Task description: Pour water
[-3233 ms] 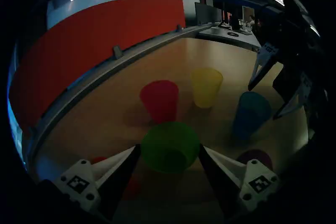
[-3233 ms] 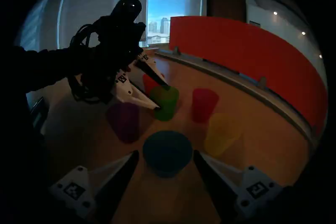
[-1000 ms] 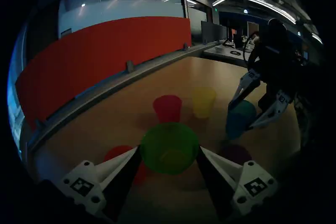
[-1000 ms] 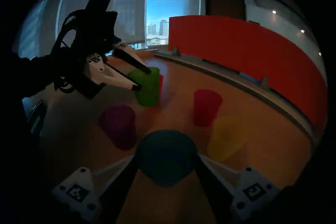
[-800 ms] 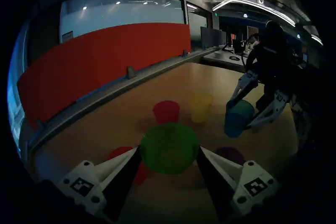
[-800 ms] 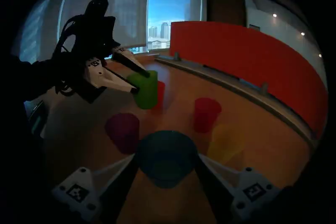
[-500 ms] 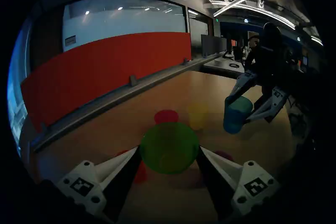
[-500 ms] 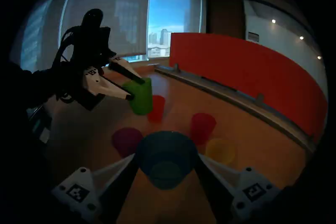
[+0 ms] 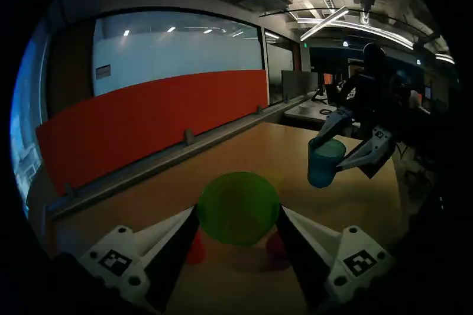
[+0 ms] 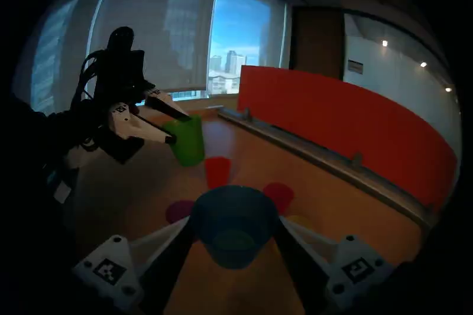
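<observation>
My left gripper [image 9: 237, 216] is shut on a green cup [image 9: 238, 208], which it holds up in the air above the wooden table [image 9: 284, 149]. In the right gripper view this same gripper [image 10: 171, 127] carries the green cup [image 10: 186, 140] at the left. My right gripper [image 10: 234, 229] is shut on a blue cup [image 10: 234, 224], also lifted. The left gripper view has that gripper [image 9: 329, 150] at the right with the blue cup [image 9: 323, 162] upright between its fingers. The two held cups are apart.
Other cups stand on the table below: a red cup [image 10: 217, 171], a dark red cup [image 10: 279, 195], a purple cup [image 10: 177, 211] and a yellow cup [image 10: 303, 219]. A red partition [image 9: 148, 120] with a grey rail runs along the table's far edge.
Both grippers have risen with their cups; the cups left on the table now sit lower and smaller in both views. The blue cup has come up higher and stays upright.
</observation>
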Available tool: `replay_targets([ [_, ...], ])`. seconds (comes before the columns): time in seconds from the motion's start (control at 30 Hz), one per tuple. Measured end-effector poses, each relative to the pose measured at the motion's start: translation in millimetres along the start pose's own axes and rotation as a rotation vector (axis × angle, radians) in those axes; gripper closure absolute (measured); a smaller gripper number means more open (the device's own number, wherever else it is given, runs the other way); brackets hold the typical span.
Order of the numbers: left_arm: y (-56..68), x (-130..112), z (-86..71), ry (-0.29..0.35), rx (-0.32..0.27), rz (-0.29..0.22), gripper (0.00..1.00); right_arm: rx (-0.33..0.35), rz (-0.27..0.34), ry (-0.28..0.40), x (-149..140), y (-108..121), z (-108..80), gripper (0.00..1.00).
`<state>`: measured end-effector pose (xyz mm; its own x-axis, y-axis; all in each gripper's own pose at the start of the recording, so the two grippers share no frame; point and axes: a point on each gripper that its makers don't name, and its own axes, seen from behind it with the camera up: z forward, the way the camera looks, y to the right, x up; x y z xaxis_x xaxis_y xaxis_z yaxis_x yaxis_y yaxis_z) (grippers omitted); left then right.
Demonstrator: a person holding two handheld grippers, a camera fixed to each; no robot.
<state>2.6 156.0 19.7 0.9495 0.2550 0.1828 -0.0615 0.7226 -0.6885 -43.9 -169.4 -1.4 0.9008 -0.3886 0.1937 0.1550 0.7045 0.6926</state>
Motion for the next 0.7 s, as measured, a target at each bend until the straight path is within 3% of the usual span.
replay_targets([
  [0.47,5.4,25,-24.8,0.095,-0.007,-0.056,0.11,0.009,0.008,0.055,23,-12,-9.9,0.09],
  [0.7,7.8,32,-30.6,0.128,-0.005,-0.047,0.11,0.003,0.013,0.081,32,-12,-11.3,0.09],
])
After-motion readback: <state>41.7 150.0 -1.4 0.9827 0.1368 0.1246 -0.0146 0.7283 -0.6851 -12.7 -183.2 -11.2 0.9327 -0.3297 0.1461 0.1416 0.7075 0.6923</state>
